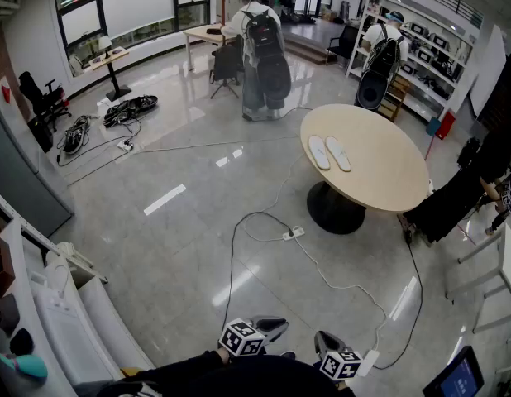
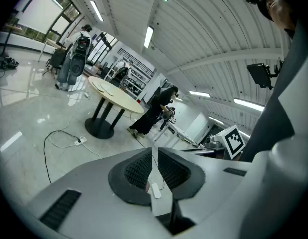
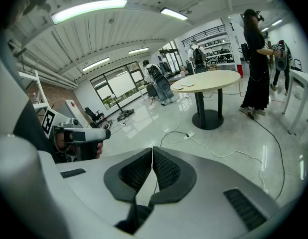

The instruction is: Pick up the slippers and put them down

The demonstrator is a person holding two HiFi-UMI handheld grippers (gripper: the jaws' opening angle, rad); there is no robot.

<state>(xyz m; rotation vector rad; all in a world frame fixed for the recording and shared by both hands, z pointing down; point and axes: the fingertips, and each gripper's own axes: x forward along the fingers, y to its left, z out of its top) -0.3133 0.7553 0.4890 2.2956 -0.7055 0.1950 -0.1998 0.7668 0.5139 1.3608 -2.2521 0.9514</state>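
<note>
Two white slippers (image 1: 319, 151) (image 1: 338, 153) lie side by side on a round beige table (image 1: 379, 180), far ahead of me across the floor. In the right gripper view the slippers (image 3: 186, 85) show as a pale patch on the table top (image 3: 214, 76). Both grippers sit low at the bottom edge of the head view, far from the table. My left gripper (image 1: 276, 327) is shut with nothing in it, its pads (image 2: 144, 166) together. My right gripper (image 1: 324, 339) is also shut and empty, its pads (image 3: 164, 171) meeting.
A black cable with a white power strip (image 1: 295, 233) runs over the glossy floor between me and the table. A person in black (image 1: 454, 197) stands at the table's right. Two people with backpacks (image 1: 260, 48) stand beyond. White seats (image 1: 65, 304) line the left.
</note>
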